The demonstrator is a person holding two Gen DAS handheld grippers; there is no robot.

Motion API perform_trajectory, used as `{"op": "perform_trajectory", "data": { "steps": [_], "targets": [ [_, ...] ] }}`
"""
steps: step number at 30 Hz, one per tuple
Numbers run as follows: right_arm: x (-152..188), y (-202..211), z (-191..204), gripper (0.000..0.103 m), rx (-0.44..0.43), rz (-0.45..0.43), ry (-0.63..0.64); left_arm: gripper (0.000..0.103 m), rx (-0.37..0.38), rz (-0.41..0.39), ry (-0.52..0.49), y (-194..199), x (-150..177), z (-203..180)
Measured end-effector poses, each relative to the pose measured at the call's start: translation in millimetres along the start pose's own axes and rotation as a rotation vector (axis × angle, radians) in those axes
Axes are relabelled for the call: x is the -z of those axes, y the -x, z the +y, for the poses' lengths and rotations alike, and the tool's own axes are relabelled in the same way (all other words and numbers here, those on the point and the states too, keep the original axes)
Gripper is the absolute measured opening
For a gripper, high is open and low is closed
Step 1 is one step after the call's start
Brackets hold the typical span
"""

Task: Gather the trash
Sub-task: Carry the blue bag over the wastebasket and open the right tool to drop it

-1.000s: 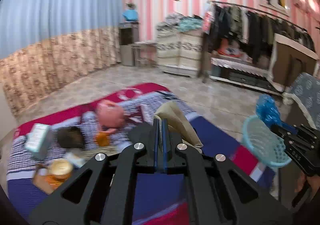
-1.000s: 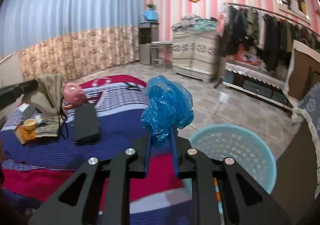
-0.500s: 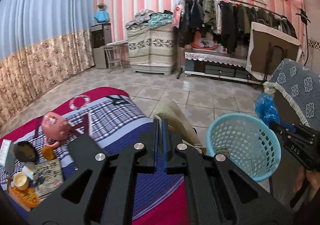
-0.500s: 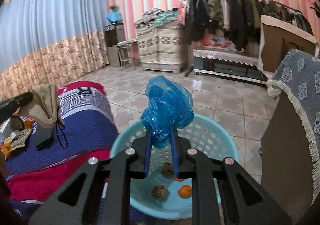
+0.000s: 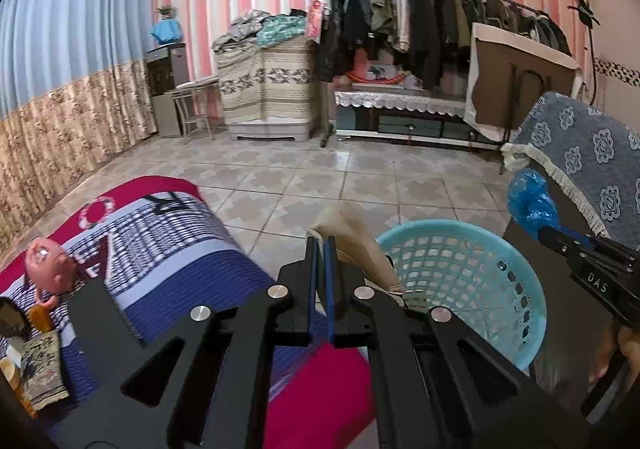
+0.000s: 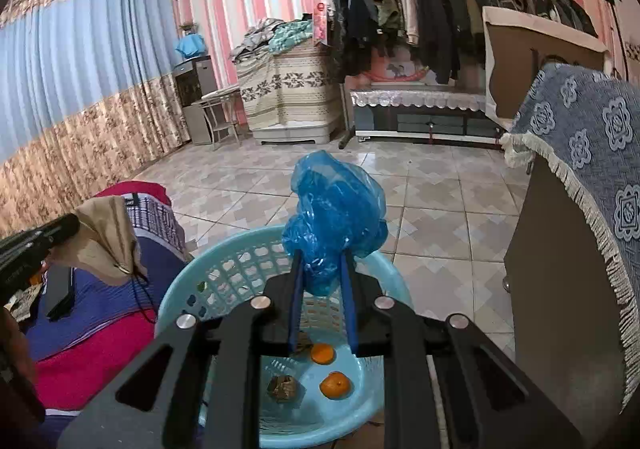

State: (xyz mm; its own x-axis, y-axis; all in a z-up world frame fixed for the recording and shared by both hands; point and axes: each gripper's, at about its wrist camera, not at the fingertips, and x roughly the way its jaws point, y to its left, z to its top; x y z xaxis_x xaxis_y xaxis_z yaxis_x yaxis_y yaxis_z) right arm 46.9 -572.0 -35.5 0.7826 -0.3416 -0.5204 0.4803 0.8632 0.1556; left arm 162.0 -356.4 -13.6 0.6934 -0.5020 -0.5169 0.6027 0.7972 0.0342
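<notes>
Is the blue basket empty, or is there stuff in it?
Not empty. The light blue basket holds two orange pieces and a brownish lump at its bottom.

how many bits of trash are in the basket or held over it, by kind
orange peel pieces: 2
brown crumpled lump: 1
blue plastic bag in right gripper: 1
tan paper bag in left gripper: 1
total: 5
</notes>
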Motion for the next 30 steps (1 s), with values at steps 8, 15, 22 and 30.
{"op": "perform_trajectory", "data": {
  "steps": [8,15,22,30],
  "targets": [
    [1.2,-3.6,-13.8,0.018,0.011,0.002,-0.057,0.004,0.056,0.023,-0.073,-31.7,-3.3,-47.0],
    [4.1,-8.1,-13.8,0.018,0.002,0.020,-0.060,0.051,0.010,0.052,-0.091,-51.7,0.5,-48.9],
    [5.4,-17.8,-4.3,0.018,-0.012,0.046,-0.036,0.090,-0.065,0.025,-0.026,-40.8,-4.5,-21.7],
    [8.4,-32.8,12.3,0.020,-0.023,0.069,-0.016,0.097,-0.131,0.024,0.030,-22.4,1.0,17.0]
  ]
}}
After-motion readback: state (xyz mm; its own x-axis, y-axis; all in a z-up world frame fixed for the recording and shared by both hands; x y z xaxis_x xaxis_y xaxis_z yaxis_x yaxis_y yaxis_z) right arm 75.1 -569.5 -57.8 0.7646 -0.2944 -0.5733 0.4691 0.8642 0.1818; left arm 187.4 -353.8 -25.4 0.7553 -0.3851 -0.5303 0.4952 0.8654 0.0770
